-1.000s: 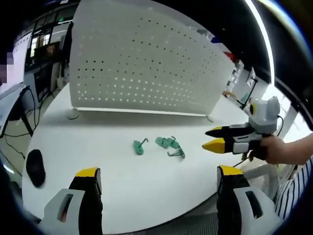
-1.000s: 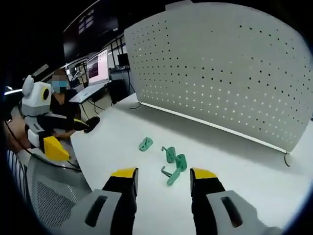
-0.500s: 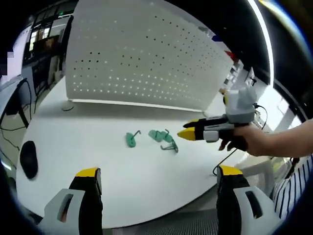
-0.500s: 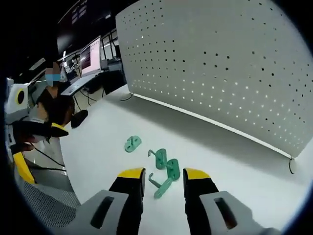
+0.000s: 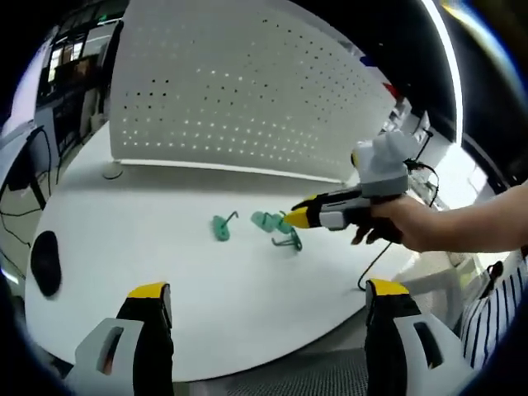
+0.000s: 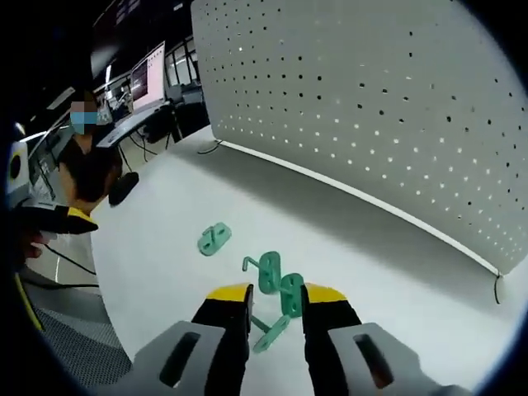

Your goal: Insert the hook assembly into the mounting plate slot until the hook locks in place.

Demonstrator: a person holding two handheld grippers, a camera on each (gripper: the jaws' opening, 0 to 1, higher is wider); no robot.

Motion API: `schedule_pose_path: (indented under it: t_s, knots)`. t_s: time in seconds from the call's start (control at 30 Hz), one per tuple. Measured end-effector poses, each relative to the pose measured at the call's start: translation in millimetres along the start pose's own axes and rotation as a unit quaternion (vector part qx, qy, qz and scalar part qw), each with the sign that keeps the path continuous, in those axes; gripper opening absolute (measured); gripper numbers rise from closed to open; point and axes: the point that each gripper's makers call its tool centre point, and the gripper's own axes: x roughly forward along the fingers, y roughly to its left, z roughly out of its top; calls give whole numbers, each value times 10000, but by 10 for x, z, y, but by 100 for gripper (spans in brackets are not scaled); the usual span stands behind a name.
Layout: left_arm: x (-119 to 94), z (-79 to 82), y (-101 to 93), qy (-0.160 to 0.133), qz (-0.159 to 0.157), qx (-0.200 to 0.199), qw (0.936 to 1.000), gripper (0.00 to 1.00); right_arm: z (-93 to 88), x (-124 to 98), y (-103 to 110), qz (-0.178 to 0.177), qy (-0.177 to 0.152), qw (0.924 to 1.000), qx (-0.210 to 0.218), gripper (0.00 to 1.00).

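Green hooks clustered on white tabletop before upright perforated mounting plate, right claw narrowly parted, straddling nearest hook, pinch unclear, one hook apart, left claw spread wide above tabletop edge.

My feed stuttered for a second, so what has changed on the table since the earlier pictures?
The right hand-held gripper has come forward from the table edge to the cluster of green hooks, its jaws narrowing around them; nothing is lifted yet. The left hand-held gripper has stayed back, wide open. The separate green hook, the pegboard and the table are as they were.
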Motion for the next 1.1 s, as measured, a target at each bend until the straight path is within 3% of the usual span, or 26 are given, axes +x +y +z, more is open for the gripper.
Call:
schedule_pose_path:
  t_s: [0.33, 0.63, 1.0, 1.1]
  knots:
    - [16, -23, 67, 25, 13, -273, 9996, 98, 48, 124, -13, 37, 154, 9999, -68, 16]
    - [21, -35, 100, 52, 44, -431, 9990, 98, 5, 166, -64, -30, 467, 9989, 6, 4]
    - [22, -19, 81, 35, 38, -351, 9994, 98, 0, 127, -124, -143, 454, 9987, 165, 0]
    - [15, -13, 84, 35, 35, -330, 9994, 98, 41, 82, -148, -233, 321, 9991, 153, 0]
